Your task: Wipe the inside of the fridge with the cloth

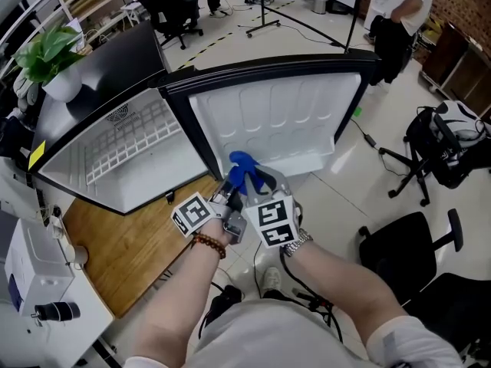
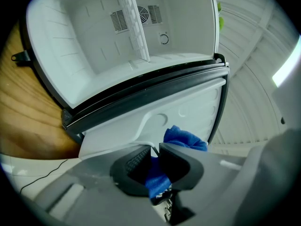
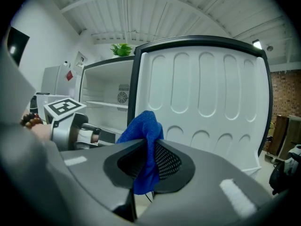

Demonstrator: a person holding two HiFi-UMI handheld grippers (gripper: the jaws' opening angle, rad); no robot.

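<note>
Together left tool, right tool pinch cloth

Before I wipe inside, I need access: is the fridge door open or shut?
Open: the fridge door stands swung wide, and the white interior shows.

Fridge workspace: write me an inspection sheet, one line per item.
Surface: wooden tabletop under the fridge.
Job's things: fridge with its door open, white inside, wire shelf; blue cloth held in front of the door.
Clutter: potted plant on the fridge top; white device at the left.
Grippers: left gripper and right gripper both clamped on the cloth.
Cables: black cable on the floor past the door.
Surroundings: black office chair; a person standing behind.
</note>
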